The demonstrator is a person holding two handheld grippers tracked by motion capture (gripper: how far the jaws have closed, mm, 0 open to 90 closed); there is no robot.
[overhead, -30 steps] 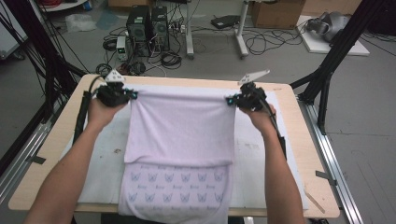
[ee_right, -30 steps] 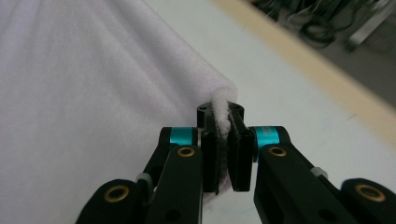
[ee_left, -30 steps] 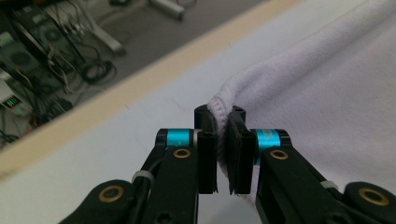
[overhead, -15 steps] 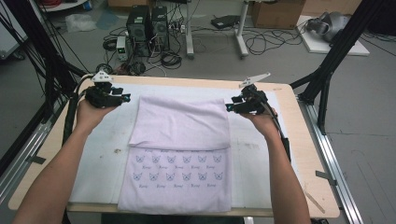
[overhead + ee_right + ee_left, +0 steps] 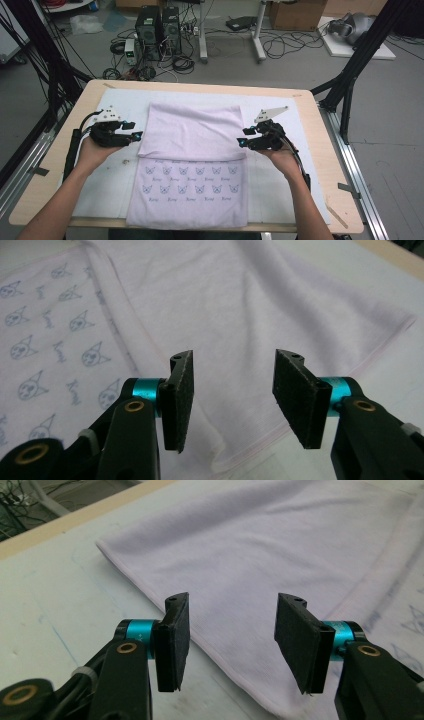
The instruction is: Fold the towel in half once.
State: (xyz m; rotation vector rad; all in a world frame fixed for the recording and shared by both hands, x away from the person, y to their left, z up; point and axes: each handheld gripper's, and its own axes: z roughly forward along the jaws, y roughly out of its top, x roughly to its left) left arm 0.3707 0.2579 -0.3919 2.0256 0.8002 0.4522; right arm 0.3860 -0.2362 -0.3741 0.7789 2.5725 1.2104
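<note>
1. The left gripper [image 5: 131,136] sat just beside the left edge of the towel [image 5: 192,132]. Its 2 jaws had just been opening. They stood apart with nothing between them.
2. In the left gripper view, the left gripper [image 5: 231,637] had flat black pads [image 5: 177,640] that looked rough, like sponge. A blue metal ring sat behind each pad. The towel [image 5: 280,555] edge lay under the gap, not pinched.
3. The right gripper [image 5: 246,139] sat at the right edge of the towel. Its jaws had also just been opening, and they stood apart on nothing.
4. In the right gripper view, the right gripper [image 5: 232,397] hung over the towel [image 5: 225,300] where its folded corner ended.
5. The towel lay flat in the middle of the table [image 5: 320,115], on a white mat [image 5: 295,180]. It was soft and pale purple. The far half was folded over toward the person, so it hid part of the print.
6. The part not covered showed rows of little blue cat-like faces with a small word under each. The word was too small and blurry to read.
7. The near edge of the towel reached the table's near edge, close to the bottom of the high view.
8. The person's arms were cut off at the bottom of the high view.
9. Each gripper had a grey 3-cornered plate on top.
</note>
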